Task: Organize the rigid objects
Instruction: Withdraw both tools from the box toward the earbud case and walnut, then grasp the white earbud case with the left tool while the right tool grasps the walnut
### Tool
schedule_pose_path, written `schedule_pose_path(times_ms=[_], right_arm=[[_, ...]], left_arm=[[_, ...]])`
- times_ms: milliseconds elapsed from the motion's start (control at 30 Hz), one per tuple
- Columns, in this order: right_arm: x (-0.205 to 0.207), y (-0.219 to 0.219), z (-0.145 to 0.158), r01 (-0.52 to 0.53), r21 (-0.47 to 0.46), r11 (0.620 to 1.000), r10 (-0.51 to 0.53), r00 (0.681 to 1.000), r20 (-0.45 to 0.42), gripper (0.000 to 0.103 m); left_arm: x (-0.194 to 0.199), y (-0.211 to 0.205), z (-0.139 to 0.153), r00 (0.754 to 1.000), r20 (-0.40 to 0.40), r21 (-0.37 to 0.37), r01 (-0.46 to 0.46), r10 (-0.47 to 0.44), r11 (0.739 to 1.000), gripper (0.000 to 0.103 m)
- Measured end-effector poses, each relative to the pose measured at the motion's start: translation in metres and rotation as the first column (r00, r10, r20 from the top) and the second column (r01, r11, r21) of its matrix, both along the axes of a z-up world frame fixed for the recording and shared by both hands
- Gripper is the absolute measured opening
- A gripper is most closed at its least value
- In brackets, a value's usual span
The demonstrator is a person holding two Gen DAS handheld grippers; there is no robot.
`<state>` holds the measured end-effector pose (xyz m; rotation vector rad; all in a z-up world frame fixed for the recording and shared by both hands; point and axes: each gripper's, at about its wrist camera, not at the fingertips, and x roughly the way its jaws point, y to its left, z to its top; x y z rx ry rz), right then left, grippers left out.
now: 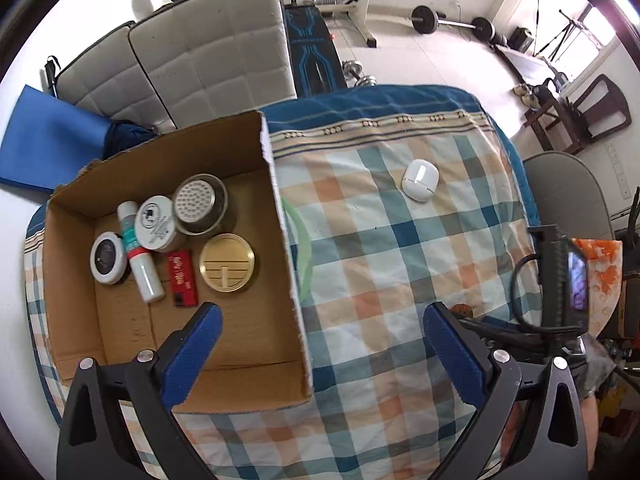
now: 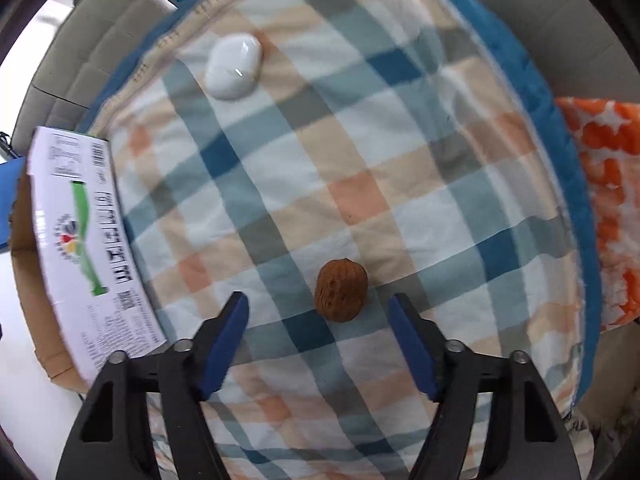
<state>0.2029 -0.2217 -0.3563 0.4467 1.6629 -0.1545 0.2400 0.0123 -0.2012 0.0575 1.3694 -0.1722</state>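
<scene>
My right gripper (image 2: 318,306) had its jaws apart around the walnut (image 2: 341,290), not touching it. Only the left view showed inside the box (image 1: 280,216); the left gripper (image 1: 322,322) gaped empty, and the walnut there was mostly hidden.

Right gripper (image 2: 318,312) pointing down at checked cloth (image 2: 400,168); walnut (image 2: 341,290) on cloth just ahead of fingertips, in line with the gap, touching neither pad. Rounded case (image 2: 234,66) far ahead and left, well apart from walnut. Box wall (image 2: 86,248) at far left.

Left gripper (image 1: 320,322) straddling right wall of cardboard box (image 1: 286,240): left finger over box, right finger over cloth. Ahead-left in box: tin (image 1: 227,256), strainer cup (image 1: 199,204), jar (image 1: 156,223), tube (image 1: 138,250), small lidded pot (image 1: 108,257), flat pack (image 1: 182,278) clustered together.
</scene>
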Motion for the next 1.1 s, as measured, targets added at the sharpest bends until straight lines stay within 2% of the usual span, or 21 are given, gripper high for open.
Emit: schedule_pose_path(times_ms=[33, 100, 267, 567, 800, 1100], right_arm=[[0.000, 0.000, -0.011, 0.001, 0.002, 1.000, -0.001, 1.000, -0.021, 0.052], [0.001, -0.002, -0.022, -0.005, -0.004, 1.000, 0.005, 1.000, -0.031, 0.036], [0.011, -0.014, -0.007, -0.054, -0.017, 0.998, 0.055, 0.998, 0.034, 0.036], [0.050, -0.062, 0.009, -0.059, -0.032, 0.998, 0.060, 0.997, 0.057, 0.036], [0.084, -0.090, 0.005, -0.033, -0.040, 0.999, 0.035, 0.997, 0.064, 0.036], [0.096, -0.122, -0.012, 0.027, 0.023, 0.999, -0.028, 0.998, 0.051, 0.036]], left_arm=[[0.003, -0.006, -0.005, 1.000, -0.010, 0.000, 0.004, -0.004, 1.000, 0.103], [0.007, -0.012, -0.011, 1.000, -0.028, 0.007, 0.009, -0.009, 1.000, 0.103], [0.024, -0.031, -0.019, 0.999, -0.037, 0.010, 0.024, -0.024, 1.000, 0.103], [0.076, -0.079, -0.045, 0.994, -0.067, 0.039, 0.084, -0.081, 0.996, 0.103], [0.117, -0.116, -0.086, 0.982, -0.110, 0.092, 0.163, -0.152, 0.982, 0.103], [0.137, -0.145, -0.138, 0.952, -0.214, 0.071, 0.236, -0.217, 0.969, 0.103]])
